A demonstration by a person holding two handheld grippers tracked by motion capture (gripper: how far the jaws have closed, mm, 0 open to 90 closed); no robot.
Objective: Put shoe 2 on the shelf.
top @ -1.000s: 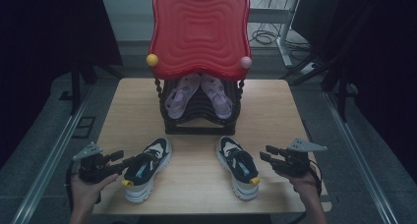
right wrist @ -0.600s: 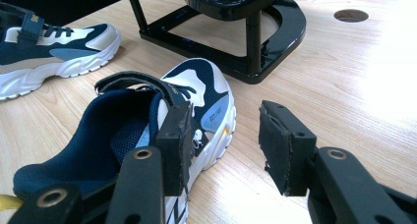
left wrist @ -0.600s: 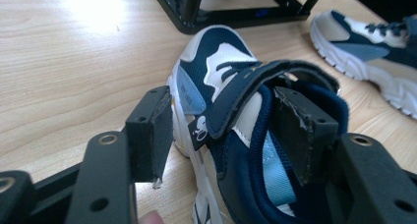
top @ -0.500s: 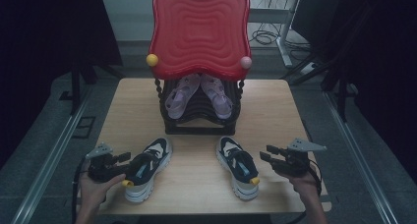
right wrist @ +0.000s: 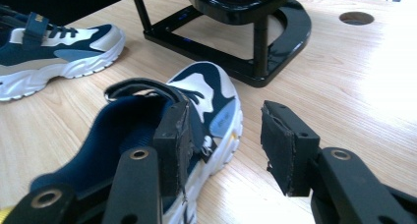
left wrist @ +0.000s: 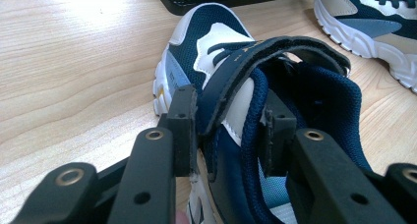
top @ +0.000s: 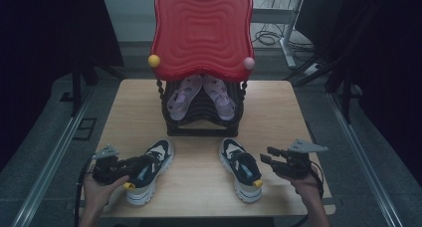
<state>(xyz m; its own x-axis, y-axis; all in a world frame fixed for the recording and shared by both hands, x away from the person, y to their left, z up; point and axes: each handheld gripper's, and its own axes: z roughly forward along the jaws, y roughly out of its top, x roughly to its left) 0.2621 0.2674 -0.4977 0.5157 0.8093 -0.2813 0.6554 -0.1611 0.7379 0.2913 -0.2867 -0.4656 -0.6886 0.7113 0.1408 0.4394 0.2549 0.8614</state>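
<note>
Left sneaker (top: pixel 147 171) near table (top: pixel 199 187) front edge: light, soft; left gripper (left wrist: pixel 223 130) clamped collar wall. Right gripper (right wrist: pixel 223 145) gaped beside right sneaker (right wrist: pixel 147 130).

2 sneakers (top: pixel 148 171) (top: pixel 241 169) side by side on table (top: pixel 278 112), rack (top: pixel 203 118) w/ sandals (top: pixel 201 93) behind.

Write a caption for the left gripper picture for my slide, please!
Left gripper closing its black fingers around the side wall and strap of a navy-and-white sneaker on a light wooden table.
</note>
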